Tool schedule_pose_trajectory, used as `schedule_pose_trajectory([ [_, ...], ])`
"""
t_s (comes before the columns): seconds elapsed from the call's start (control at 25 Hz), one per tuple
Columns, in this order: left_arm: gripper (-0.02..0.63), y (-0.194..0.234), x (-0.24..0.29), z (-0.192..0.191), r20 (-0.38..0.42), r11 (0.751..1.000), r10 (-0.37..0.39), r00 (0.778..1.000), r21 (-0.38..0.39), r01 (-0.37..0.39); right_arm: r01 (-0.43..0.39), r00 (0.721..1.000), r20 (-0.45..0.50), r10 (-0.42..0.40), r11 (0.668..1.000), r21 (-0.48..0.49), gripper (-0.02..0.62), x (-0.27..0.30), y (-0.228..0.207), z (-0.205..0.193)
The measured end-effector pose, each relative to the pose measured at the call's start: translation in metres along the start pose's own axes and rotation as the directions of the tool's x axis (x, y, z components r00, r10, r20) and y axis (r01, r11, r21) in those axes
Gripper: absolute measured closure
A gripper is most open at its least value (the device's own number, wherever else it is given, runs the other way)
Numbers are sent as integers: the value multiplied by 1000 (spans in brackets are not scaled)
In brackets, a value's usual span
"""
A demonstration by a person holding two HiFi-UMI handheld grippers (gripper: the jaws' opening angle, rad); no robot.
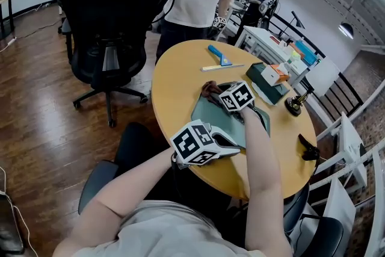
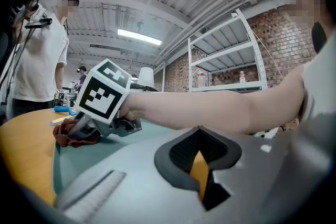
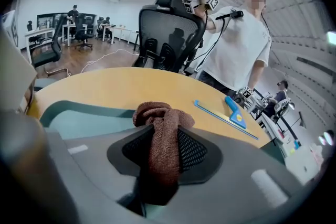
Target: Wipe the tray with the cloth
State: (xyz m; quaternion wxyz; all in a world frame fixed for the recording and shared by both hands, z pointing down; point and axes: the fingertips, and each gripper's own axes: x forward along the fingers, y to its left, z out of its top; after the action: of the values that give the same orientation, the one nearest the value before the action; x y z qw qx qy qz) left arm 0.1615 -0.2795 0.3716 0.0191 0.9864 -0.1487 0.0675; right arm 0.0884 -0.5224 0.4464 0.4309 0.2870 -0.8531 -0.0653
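Round table (image 1: 180, 72) bears the tray (image 1: 210, 112): right tool (image 1: 215, 95) clamps cloth (image 3: 160, 118) at its far edge, left tool (image 2: 202, 162) closed nearside.

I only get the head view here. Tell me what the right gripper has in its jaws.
Observer: The right gripper is shut on the brown cloth. A strip of it runs between the pads and bunches past the tips.
Operator: Report whether that bunch touches the tray.
Observer: In the left gripper view, the bunch looks to rest on the green tray, near its far edge by the table.
Operator: Now give me the left jaws.
Observer: The left gripper shows only a narrow slit with orange in it. I cannot tell whether it pinches the tray rim.
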Motion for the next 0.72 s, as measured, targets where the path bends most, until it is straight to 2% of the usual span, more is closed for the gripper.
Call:
schedule_pose_trajectory([
  [0.28,604,0,-1,0,-1,1000,1,1000,4,-1,20,1000,-11,-20,1000,12,468,-3,-2,0],
  [0.72,604,-2,-2,-1,-1,1000,-2,1000,2,2,105,990,-103,-101,994,41,468,-42,-18,-52],
])
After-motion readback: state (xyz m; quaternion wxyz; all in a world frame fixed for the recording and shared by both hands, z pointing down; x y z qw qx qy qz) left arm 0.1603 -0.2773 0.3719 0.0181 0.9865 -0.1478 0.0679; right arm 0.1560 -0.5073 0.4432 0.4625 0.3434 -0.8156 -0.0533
